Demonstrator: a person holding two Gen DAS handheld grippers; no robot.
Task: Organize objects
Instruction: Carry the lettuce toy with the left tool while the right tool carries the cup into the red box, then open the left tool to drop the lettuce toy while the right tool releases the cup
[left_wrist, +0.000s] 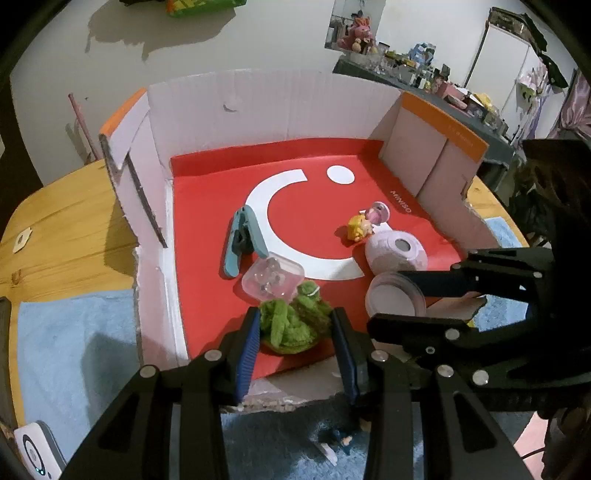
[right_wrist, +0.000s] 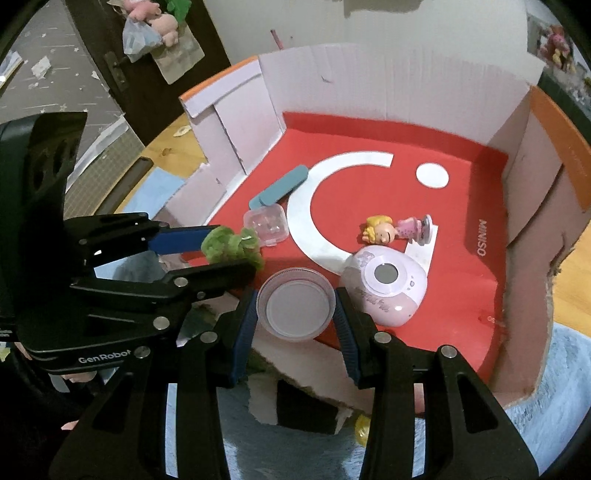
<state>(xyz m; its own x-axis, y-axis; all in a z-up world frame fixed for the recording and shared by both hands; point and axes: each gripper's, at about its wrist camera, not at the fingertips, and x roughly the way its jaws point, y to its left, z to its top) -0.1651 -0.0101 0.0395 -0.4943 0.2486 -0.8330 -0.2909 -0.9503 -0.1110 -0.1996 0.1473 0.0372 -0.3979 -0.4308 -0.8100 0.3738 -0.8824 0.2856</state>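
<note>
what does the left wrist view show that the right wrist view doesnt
Only the left wrist view: a white device with a round display at the table's near left edge, and a cluttered shelf behind.

Only the right wrist view: plush toys hanging on a dark door.

Both: the red-floored box, the left hand-held gripper shut on green yarn, the right hand-held gripper shut on a clear round container, the teal clip, doll figure and pink toy camera.

In the box (left_wrist: 258, 110), near the front edge: fuzzy bundle (left_wrist: 295, 325) left, round container (left_wrist: 393, 299) right. Behind the bundle: small case (left_wrist: 271, 278), then clip (left_wrist: 242, 240). Behind the container: toy camera (left_wrist: 397, 253), then figurine (left_wrist: 364, 223).
</note>
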